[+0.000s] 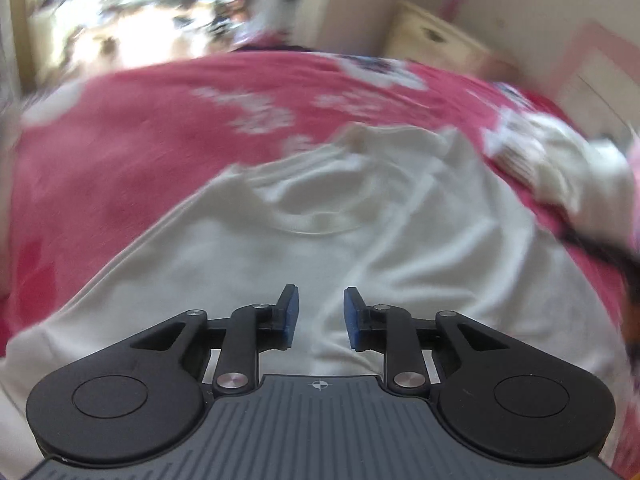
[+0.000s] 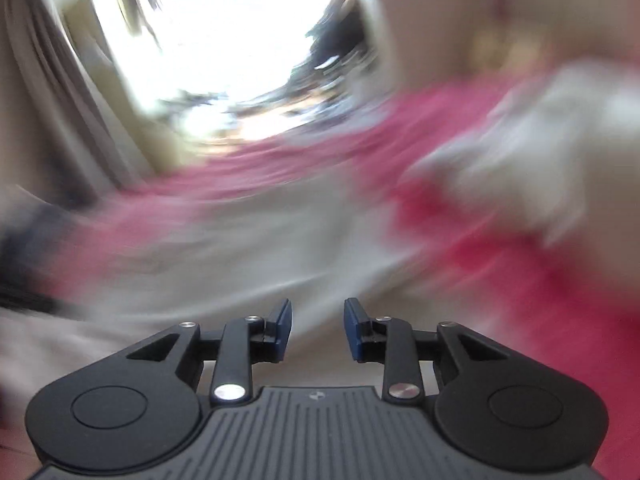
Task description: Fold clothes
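We saw the white shirt (image 1: 320,220) spread flat on the pink bedspread (image 1: 140,120). Our left claw (image 1: 321,318) and right claw (image 2: 318,330) each hovered over it, parted and empty.

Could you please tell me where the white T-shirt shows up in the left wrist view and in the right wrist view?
Left wrist view: the white T-shirt fills the centre and lower half, neckline toward the top.
Right wrist view: it is the blurred pale band across the lower middle.
Shared landmark: the red patterned bedspread beneath it.
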`<state>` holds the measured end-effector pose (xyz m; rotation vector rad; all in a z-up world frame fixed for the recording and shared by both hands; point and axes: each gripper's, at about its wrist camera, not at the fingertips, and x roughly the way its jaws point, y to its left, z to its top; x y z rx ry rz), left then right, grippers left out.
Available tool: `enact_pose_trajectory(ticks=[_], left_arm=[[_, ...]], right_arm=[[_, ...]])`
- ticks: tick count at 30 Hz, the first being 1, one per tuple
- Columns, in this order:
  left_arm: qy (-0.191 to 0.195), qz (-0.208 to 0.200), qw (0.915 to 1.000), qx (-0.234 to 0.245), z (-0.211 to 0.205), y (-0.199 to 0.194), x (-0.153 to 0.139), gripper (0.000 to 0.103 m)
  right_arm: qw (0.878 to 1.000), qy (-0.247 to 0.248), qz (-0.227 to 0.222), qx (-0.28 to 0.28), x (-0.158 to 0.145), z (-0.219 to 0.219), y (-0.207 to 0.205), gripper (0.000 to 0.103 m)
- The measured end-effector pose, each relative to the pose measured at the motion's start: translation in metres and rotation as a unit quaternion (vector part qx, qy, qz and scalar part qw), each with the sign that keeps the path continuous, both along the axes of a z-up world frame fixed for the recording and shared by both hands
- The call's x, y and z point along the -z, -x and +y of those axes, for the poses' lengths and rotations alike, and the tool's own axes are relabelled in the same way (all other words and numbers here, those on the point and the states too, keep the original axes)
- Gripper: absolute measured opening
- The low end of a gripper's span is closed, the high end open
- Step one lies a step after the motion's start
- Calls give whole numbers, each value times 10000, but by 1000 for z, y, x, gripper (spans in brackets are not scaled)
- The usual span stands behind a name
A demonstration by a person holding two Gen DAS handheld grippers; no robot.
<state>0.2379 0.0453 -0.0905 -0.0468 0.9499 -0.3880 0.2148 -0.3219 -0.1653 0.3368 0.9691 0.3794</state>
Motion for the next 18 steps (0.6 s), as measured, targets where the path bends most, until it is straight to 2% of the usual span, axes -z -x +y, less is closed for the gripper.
enact_pose_trajectory(ticks=[3, 5, 7, 10, 13, 16, 18], left_arm=[[-243, -23, 9981, 558, -31, 11, 13, 24], [-306, 66, 9971, 697, -43, 15, 25, 24], [-333, 173, 9970, 682, -47, 18, 36, 24], [-283, 234, 9978, 554, -45, 24, 41, 24], [-239, 212, 9980, 539, -46, 32, 40, 24], [-296, 198, 9978, 559, -48, 39, 41, 24], [-302, 176, 9978, 566, -48, 40, 42, 25]], right_arm=[[9928, 1051, -568, -49, -2, -20, -12, 32], [9801, 1744, -942, -81, -3, -34, -20, 32], [9612, 2425, -1311, -113, -5, -48, -27, 31], [9609, 2370, -1388, 340, -3, -63, -41, 26], [9702, 1914, -1321, 671, 4, -80, -39, 26], [9723, 1829, -1305, 645, 4, -84, -35, 29], [9712, 1946, -1285, 483, -1, -83, -33, 36]])
